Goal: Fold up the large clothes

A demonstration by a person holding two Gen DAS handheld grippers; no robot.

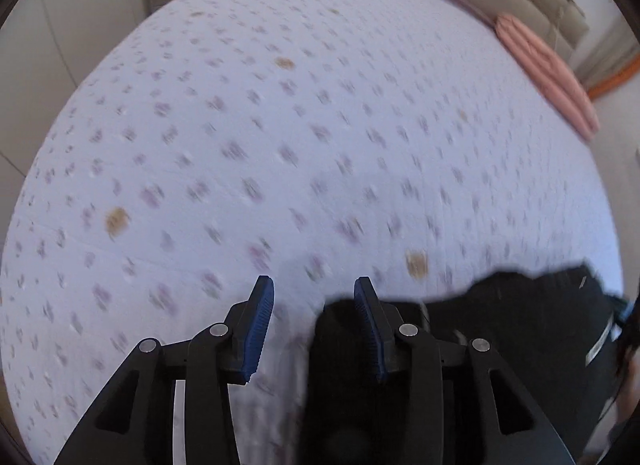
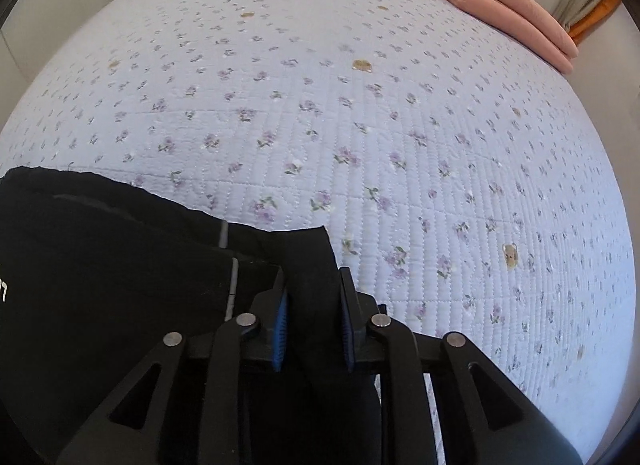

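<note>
While you worked over the bed [image 2: 360,113], its pale quilted cover with small purple flowers filled both wrist views. A folded pink blanket [image 2: 504,5] lay at the bed's far right edge, well apart from everything else. The black garment [image 2: 100,265] was spread on the near part of the cover, between your two hands, with a strip of it rising toward the right side.

Your right tongs [image 2: 312,305] were clamped on that strip of black cloth, the blue pads nearly together with the fabric pinched between them. Your left tongs [image 1: 314,305] stood partly apart and held nothing; the flowered cover showed in the gap between the blue pads. The garment's edge [image 1: 520,305] lay just behind and beside the right-hand finger of that pair; whether it touched the finger could not be told, since that view was blurred.
</note>
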